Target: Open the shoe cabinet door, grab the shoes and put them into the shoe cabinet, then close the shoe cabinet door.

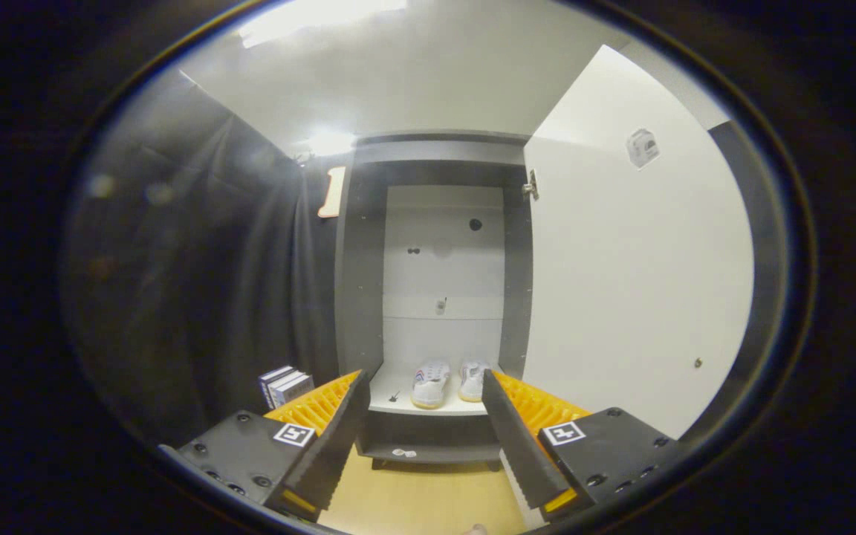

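Closest to us, the tongs (424,386) stand wide apart with nothing between them, one finger (335,438) at about 7 o'clock and the other at about 5 o'clock, both pointing ahead toward the shoe cabinet (435,297). Below the fingers we see a pale wooden floor (420,498) running up to the cabinet's foot. Straight ahead at 12 o'clock, just beyond the fingertips, we find the pair of shoes (446,383) already inside the cabinet: two light-coloured shoes side by side on the lowest white shelf (391,405), toes toward us, the one at 11 o'clock standing a little nearer than the one at 1 o'clock. A small dark mark lies on that shelf at 9 o'clock from the shoes; we cannot tell what it is. Above the shoes the cabinet's pale back panel (443,253) rises between dark side walls, with a few small dark holes in it. At 2 o'clock from the tongs the white cabinet door (636,282) hangs swung open, hinged to the cabinet's side wall near its top, with a small knob low on its face. At 9 o'clock from the tongs, beside the cabinet's foot, we see a few boxes (285,385) standing against the black cloth wall (198,282).
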The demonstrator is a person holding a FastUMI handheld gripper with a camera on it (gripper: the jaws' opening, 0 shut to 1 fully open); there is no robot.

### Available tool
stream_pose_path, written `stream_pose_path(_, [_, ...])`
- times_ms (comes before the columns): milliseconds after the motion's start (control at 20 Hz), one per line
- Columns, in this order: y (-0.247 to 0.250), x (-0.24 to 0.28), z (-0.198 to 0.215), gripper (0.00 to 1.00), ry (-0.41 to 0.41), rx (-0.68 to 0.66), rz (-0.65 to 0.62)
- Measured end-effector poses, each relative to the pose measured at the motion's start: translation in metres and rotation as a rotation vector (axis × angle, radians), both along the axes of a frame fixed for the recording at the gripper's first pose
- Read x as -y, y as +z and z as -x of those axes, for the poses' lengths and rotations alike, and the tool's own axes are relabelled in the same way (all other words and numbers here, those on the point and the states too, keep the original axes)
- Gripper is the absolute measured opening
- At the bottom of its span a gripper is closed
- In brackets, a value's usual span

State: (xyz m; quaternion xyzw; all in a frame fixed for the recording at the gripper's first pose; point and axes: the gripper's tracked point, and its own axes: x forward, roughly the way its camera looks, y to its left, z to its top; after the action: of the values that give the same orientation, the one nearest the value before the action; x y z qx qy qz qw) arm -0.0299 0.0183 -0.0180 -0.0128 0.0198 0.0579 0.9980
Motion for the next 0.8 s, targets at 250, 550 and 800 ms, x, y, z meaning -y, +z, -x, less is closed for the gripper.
stream_pose_path(250, [0.001,0.012,0.030,0.95,0.059,-0.023,-0.022])
stream_pose_path(550, [0.001,0.008,0.048,0.95,0.065,-0.017,-0.029])
stream_pose_path(800, [-0.004,0.002,0.053,0.95,0.034,-0.032,-0.027])
